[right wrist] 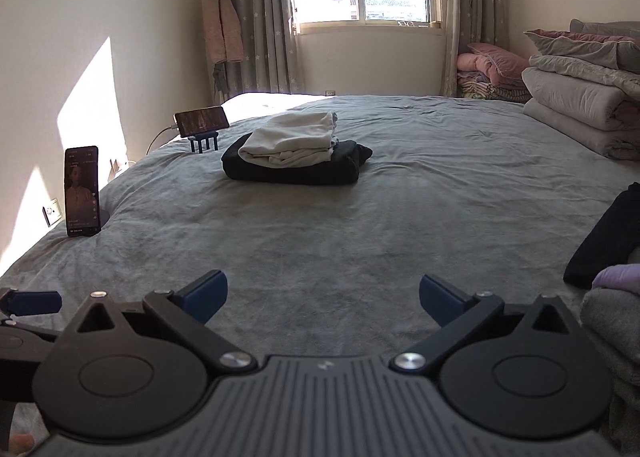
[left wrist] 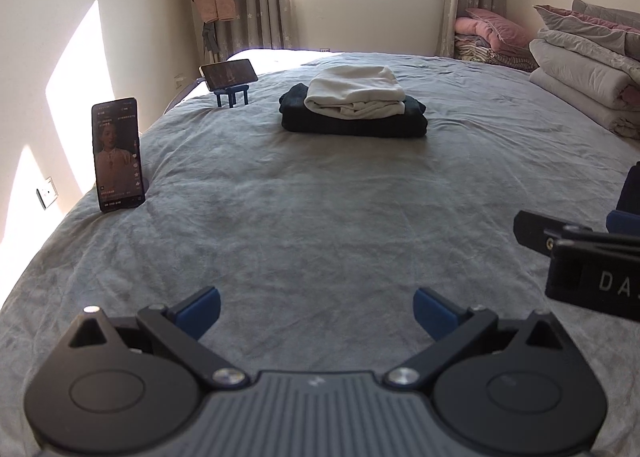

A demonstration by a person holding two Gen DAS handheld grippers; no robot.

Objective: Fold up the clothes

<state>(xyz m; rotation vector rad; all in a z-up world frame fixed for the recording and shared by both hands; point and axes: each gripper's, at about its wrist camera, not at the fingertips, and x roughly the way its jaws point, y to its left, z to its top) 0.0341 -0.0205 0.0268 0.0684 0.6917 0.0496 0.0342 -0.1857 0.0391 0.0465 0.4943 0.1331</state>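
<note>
- Clothes are in two groups on the grey bed cover (left wrist: 320, 217): a folded white garment (left wrist: 356, 93) lies on top of a folded dark garment (left wrist: 354, 119), as one neat stack near the far middle of the bed, probably so that the near part stays free for working.
- At the right edge of the right wrist view there is a loose pile: a dark garment (right wrist: 604, 241), something lilac (right wrist: 618, 277) and a grey piece (right wrist: 612, 333). They look not folded, but only a small part shows.
- Left gripper (left wrist: 316, 313) hangs low over the bare cover, its blue pads wide apart and holding nothing.
- Right gripper (right wrist: 322, 299) is just beside it, the same: pads spread, nothing between them.
- Both point to the stack across bare cover, well apart from it.
- I judge some folding is already there and the right pile may wait; more I cannot tell.
- Two phones (left wrist: 116, 153) (left wrist: 230, 75) stand on the left side, away from the clothes.
</note>
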